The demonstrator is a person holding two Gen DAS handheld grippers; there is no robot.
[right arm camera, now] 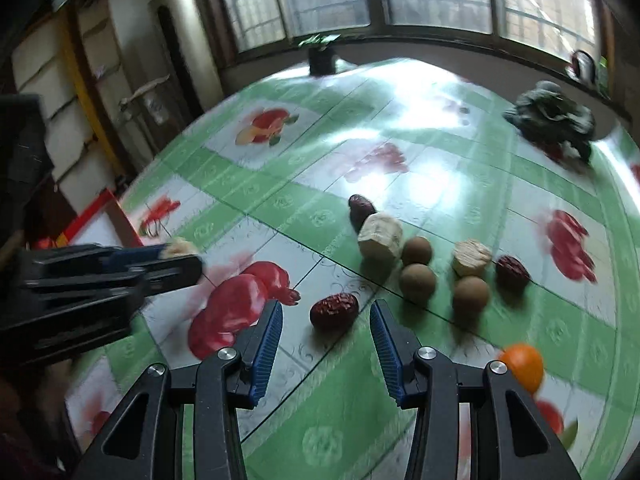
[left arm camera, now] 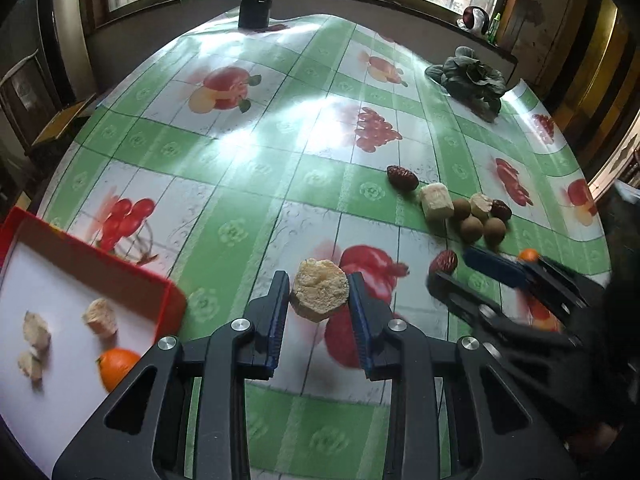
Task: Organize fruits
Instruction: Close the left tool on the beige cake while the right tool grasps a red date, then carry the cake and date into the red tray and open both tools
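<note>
Red date (right arm camera: pixel 334 311) between spread right fingers (right arm camera: pixel 267 344)

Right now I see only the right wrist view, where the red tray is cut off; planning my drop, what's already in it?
Observer: The red tray holds three pale chunks and one orange.
Operator: Any room left?
Observer: Yes, the far part of its white floor is bare.
Operator: Is the left hand-held gripper holding its piece squarely?
Observer: Both pads press the held chunk at its sides.

leafy greens (left arm camera: pixel 470 78); black box (left arm camera: pixel 255 13); headphones (left arm camera: pixel 475 19)
</note>
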